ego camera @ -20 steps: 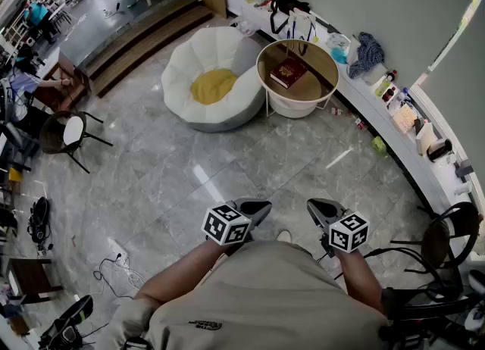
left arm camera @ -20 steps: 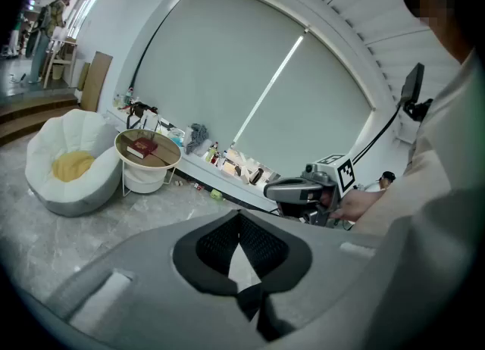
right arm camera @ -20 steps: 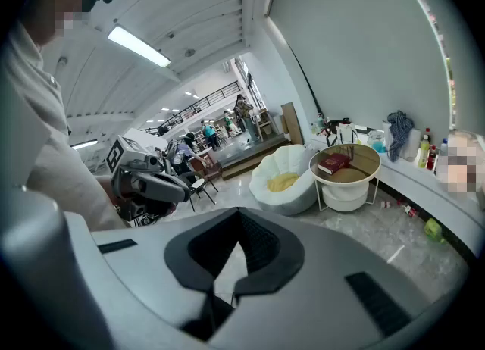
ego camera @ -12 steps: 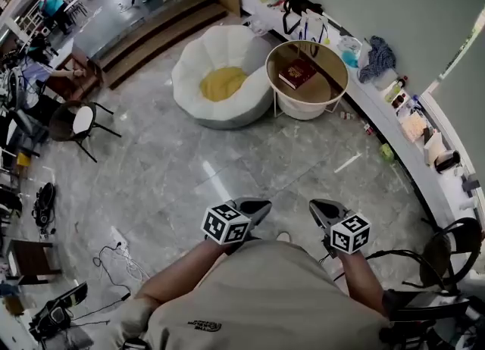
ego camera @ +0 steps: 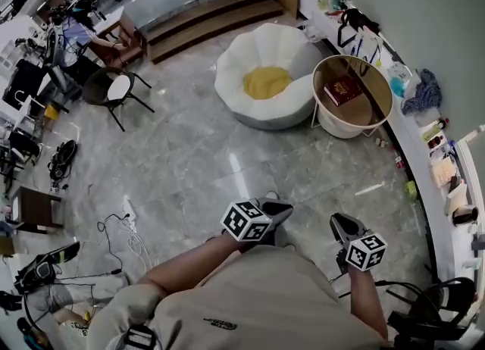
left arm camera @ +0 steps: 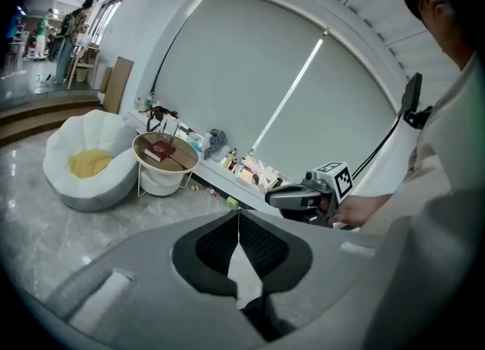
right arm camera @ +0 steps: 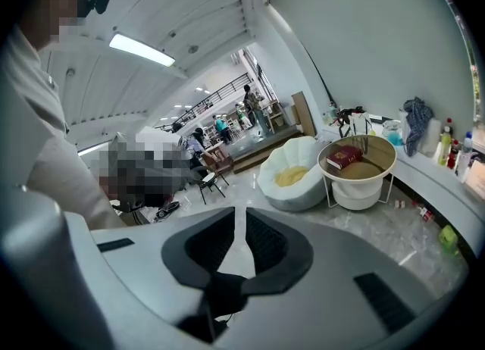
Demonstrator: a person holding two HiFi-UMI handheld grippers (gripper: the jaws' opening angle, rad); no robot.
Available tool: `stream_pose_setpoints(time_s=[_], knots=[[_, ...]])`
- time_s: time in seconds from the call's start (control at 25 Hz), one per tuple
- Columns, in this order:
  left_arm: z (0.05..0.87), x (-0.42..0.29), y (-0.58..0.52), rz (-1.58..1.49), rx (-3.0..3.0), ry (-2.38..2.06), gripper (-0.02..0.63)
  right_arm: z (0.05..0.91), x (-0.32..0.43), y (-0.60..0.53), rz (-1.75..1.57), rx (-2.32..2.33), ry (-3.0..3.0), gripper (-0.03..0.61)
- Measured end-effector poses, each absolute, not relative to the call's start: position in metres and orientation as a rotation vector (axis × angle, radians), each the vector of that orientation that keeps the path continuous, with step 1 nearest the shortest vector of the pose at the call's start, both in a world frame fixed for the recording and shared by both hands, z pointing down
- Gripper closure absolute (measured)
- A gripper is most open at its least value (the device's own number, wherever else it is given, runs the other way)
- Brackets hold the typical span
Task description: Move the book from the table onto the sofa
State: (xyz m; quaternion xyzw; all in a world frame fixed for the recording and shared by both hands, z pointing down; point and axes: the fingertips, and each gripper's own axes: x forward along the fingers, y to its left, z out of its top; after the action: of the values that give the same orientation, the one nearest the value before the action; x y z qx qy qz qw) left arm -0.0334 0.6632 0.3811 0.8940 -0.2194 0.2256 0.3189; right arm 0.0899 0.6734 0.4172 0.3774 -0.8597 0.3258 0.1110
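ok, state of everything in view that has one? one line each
book: closed, lying flat on the table
table: upright, book on top
sofa: no book on it, only a yellow cushion
left gripper: fingers shut, nothing between them
right gripper: fingers a slim gap apart, nothing between them

Right now I count one book (ego camera: 342,89), one round tabletop (ego camera: 365,104), one white sofa (ego camera: 241,76), one yellow cushion (ego camera: 265,82), and two claws: left claw (ego camera: 282,208), right claw (ego camera: 341,223).
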Motion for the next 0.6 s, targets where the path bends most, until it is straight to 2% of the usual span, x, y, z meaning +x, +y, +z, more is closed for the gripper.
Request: stream_pose_setpoints(time_s=[0.12,0.44,0.6], knots=[[0.390,-0.040,0.625,0.569,2.351,-0.578,0.606,0.423,0.088,0.637,0.950,1.133,-2.509,0.498],[0.398,-0.064,0.483,0.502,2.352,-0.514,0.603,0.425,0.069,0.513,0.953,1.224,-2.383,0.495],[0.398,-0.068,0.423,0.506,2.369,-0.459,0.581,0.421,0.065,0.444,0.943,1.243,-2.358,0.495]])
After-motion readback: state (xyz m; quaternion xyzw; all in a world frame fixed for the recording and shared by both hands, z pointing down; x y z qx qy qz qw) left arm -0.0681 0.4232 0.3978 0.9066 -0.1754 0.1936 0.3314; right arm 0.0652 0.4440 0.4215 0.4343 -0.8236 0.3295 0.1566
